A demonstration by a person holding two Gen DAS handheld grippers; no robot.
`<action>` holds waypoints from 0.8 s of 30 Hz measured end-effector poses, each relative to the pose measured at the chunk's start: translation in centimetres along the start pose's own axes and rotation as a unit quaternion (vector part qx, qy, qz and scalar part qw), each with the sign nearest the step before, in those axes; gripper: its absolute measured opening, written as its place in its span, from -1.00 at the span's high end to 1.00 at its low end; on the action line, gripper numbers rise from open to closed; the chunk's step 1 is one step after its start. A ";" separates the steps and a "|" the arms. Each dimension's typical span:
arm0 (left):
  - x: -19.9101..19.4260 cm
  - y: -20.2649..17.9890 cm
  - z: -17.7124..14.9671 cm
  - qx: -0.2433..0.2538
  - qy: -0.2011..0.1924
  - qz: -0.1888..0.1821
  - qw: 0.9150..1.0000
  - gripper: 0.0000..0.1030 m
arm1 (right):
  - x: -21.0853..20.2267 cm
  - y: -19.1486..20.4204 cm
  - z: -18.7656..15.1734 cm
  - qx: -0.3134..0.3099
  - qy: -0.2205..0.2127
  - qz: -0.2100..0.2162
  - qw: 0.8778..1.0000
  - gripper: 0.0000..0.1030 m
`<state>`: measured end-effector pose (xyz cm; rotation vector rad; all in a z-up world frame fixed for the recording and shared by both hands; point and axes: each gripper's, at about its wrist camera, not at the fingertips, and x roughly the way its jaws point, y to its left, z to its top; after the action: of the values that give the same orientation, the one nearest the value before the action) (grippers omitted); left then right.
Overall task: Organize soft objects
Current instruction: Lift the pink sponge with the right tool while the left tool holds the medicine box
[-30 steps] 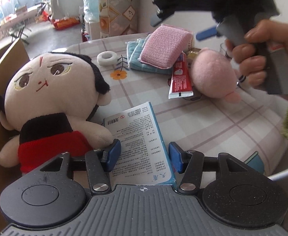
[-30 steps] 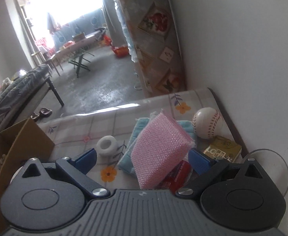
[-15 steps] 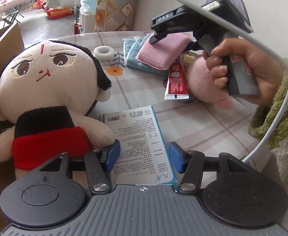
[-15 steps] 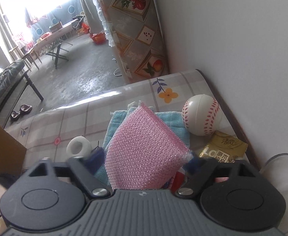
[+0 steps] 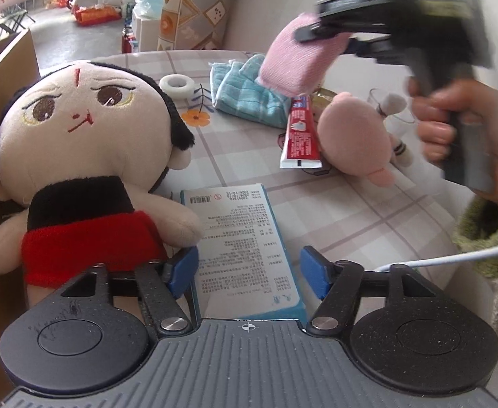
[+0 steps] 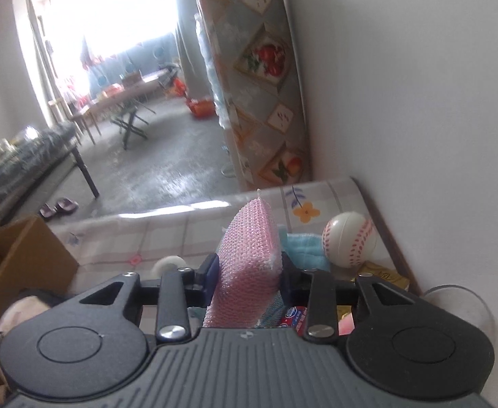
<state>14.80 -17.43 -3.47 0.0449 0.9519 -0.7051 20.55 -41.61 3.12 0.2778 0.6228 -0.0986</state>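
My right gripper (image 6: pixel 249 272) is shut on a pink scouring sponge (image 6: pixel 249 265) and holds it lifted above the table; it also shows in the left wrist view (image 5: pixel 320 34), with the sponge (image 5: pixel 293 64) in the air over a folded blue cloth (image 5: pixel 245 91). My left gripper (image 5: pixel 249 268) is open and empty, low over a blue-edged printed box (image 5: pixel 242 238). A big-headed plush doll (image 5: pixel 79 156) in red and black lies to its left. A pink plush toy (image 5: pixel 354 136) lies at the right.
A cardboard box (image 5: pixel 7 54) stands at the left edge. On the checked tablecloth (image 5: pixel 368 224) lie a red toothpaste tube (image 5: pixel 300 132), a white tape roll (image 5: pixel 177 85), a baseball (image 6: pixel 347 243), a gold packet (image 6: pixel 385 277) and a clear glass (image 6: pixel 463 306) by the wall.
My right gripper closed on the pink sponge and lifted it off the blue cloth. My left gripper stayed open over the printed box.
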 end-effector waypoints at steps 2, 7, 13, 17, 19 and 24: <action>-0.4 0.1 -0.1 -0.003 0.002 0.000 1.000 -0.36 | -2.4 -0.8 0.0 0.011 -0.016 0.019 1.000 0.26; -0.3 0.0 0.0 -0.007 0.026 0.005 1.000 -0.36 | -8.7 -2.7 -1.2 0.020 -0.062 0.074 0.995 0.26; 0.8 -0.5 0.9 -0.003 0.055 0.019 0.998 -0.50 | -14.4 -4.6 -5.7 0.070 -0.051 0.152 0.985 0.26; 1.7 -1.4 1.6 0.004 0.078 0.034 0.996 -0.72 | -15.7 -5.4 -10.0 0.107 -0.035 0.186 0.976 0.26; 2.2 -1.9 1.7 0.004 0.081 0.045 0.996 -0.79 | -15.8 -5.9 -11.9 0.121 -0.031 0.191 0.974 0.26; 3.0 -3.6 1.7 0.014 0.072 0.042 0.996 -0.76 | -15.5 -7.7 -15.1 0.163 -0.031 0.188 0.968 0.26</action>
<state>15.11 -22.37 -3.76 0.1605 1.0714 -0.6441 -1.80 -44.59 -1.26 0.7048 0.4812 0.1565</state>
